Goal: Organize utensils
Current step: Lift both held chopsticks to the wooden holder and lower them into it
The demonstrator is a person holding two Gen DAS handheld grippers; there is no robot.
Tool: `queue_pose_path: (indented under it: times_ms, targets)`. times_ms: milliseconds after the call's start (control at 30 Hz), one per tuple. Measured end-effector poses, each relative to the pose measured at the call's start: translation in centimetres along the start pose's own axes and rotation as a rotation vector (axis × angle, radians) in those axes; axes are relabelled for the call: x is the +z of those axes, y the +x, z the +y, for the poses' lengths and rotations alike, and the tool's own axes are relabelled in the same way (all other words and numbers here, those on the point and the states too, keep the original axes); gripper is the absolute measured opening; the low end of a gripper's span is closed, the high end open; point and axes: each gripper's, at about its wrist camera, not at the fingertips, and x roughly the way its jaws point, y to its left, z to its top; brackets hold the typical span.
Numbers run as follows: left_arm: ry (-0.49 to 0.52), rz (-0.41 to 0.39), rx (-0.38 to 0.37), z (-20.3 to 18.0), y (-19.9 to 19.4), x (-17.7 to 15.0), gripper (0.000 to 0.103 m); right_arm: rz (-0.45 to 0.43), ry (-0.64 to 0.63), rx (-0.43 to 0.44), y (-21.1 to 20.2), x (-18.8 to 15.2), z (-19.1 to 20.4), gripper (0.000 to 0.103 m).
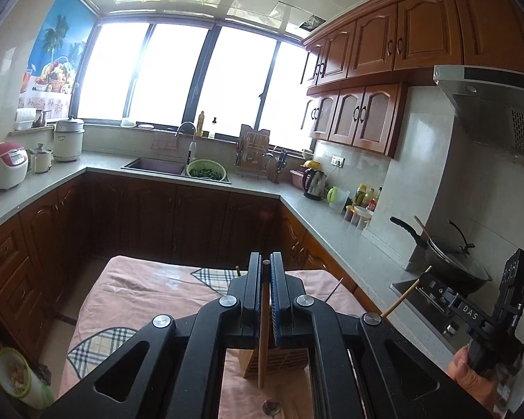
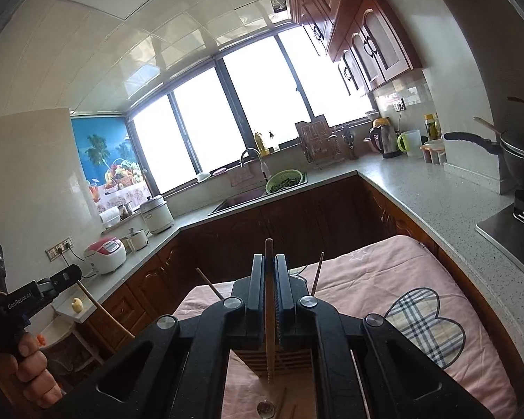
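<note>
Left wrist view: left gripper (image 1: 266,258) is seen clenched on a light wooden chopstick (image 1: 262,335), held upright between the pads; below it a slatted wooden utensil holder (image 1: 279,361) stands on a table with a pink cloth (image 1: 146,279); a metal spoon bowl (image 1: 270,406) lies on the cloth by the bottom edge; at far right the right gripper (image 1: 423,277) is seen held by a hand (image 1: 471,380), pinching a second chopstick (image 1: 400,300).

Right wrist view: right gripper (image 2: 269,260) is seen clamped on a darker chopstick (image 2: 269,314), upright above the holder (image 2: 290,361); two more sticks (image 2: 316,274) are seen behind it; at far left the left gripper (image 2: 75,274) is gripped by a hand (image 2: 28,366), its chopstick (image 2: 104,314) pinched.
</note>
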Motion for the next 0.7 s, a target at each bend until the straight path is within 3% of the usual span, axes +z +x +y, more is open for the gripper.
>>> queue_pose_path:
  times_ms: [367,700]
  targets:
    - [-0.054,-0.003,0.01,-0.1,10.4,0.8,0.003,-0.035,-0.013,-0.056,5.1,3.2,-1.7,0.005]
    - [-0.127,0.089,0.054,2.2,20.2,-2.5,0.003,0.034,0.063,-0.056,10.8,-1.0,-5.0,0.005]
